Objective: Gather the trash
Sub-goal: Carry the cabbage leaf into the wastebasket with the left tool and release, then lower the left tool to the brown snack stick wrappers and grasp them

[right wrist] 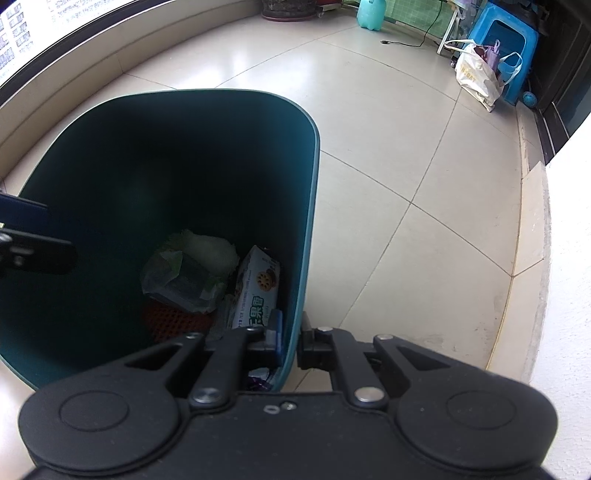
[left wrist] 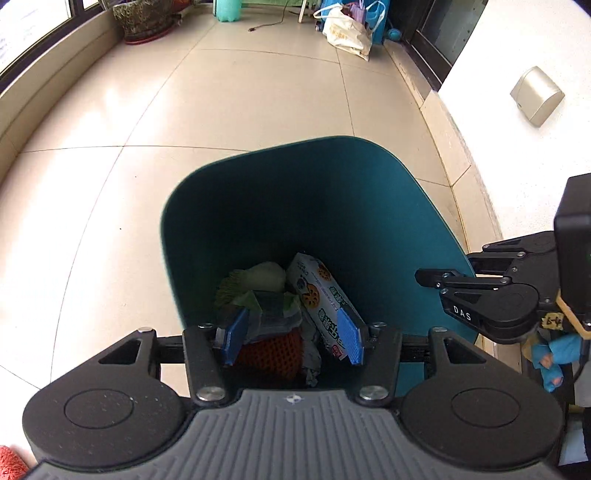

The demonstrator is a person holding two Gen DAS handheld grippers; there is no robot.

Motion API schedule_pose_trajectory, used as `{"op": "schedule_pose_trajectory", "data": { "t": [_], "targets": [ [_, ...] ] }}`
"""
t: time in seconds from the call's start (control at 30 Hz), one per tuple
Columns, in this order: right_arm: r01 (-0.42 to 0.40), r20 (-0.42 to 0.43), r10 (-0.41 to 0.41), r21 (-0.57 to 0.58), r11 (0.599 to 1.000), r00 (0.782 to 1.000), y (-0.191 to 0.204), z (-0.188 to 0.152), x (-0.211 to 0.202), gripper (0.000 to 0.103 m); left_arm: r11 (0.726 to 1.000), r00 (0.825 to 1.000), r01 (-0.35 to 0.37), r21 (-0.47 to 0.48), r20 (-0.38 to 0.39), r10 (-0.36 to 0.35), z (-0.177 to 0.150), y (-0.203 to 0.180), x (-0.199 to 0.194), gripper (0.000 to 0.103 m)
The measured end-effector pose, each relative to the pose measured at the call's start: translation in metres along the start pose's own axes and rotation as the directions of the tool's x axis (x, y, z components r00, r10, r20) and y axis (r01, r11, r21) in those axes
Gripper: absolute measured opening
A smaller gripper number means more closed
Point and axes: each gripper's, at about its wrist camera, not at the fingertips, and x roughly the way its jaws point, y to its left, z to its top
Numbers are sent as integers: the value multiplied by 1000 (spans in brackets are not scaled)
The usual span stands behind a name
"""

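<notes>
We hold our left gripper [left wrist: 293,334] right over the teal bin [left wrist: 373,206]. Its two blue pads [left wrist: 349,334] are spread apart and hold nothing. Down below them, at the bottom of the bin, lies the trash — a cookie box [left wrist: 321,291] leaning on its side, a crumpled wrapper [left wrist: 267,306], some pale leafy greens [left wrist: 258,277] and a piece of orange netting [left wrist: 273,356].

Our right gripper [right wrist: 290,338] pinches the near side wall of the bin. One finger is inside, just beside the cookie box, and the other finger is outside, with the thin teal wall between them.

The bin stands on a shiny floor of big beige tiles [left wrist: 240,96]. A white wall [right wrist: 569,295] is close on the right side. Far off we see a white shopping bag [right wrist: 474,75] next to a blue stool [right wrist: 509,35], a black cable [right wrist: 421,38] on the floor, a green jug [right wrist: 371,14] and a plant pot [left wrist: 142,18] by the window.
</notes>
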Motion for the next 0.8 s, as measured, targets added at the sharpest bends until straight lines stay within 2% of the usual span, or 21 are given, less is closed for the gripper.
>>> {"op": "schedule_pose_trajectory", "data": {
  "t": [0.23,0.37,0.4,0.57,0.67,0.8],
  "targets": [
    [7,-3,-7,-4,1000,1000,4,0,1,6,996,996,-63,-62,54,66,-15,44,-53,52],
    [15,-6,-15,-8,1000,1000,6,1,0,6,985,989,-124,-119,61,131,-28,79,-66,67],
    [17,-7,-17,-9,1000,1000,7,1,0,6,982,987,-138,-129,60,147,-31,88,-67,67],
    [26,-14,-26,-8,1000,1000,10,3,2,7,954,976,-210,-213,17,219,-49,144,-58,70],
    [32,-17,-32,-13,999,999,12,4,3,7,938,971,-234,-257,-17,237,-60,175,-42,70],
    [34,-21,-35,-18,999,999,15,3,4,8,927,976,-216,-308,-93,196,-79,218,-2,70]
  ]
}}
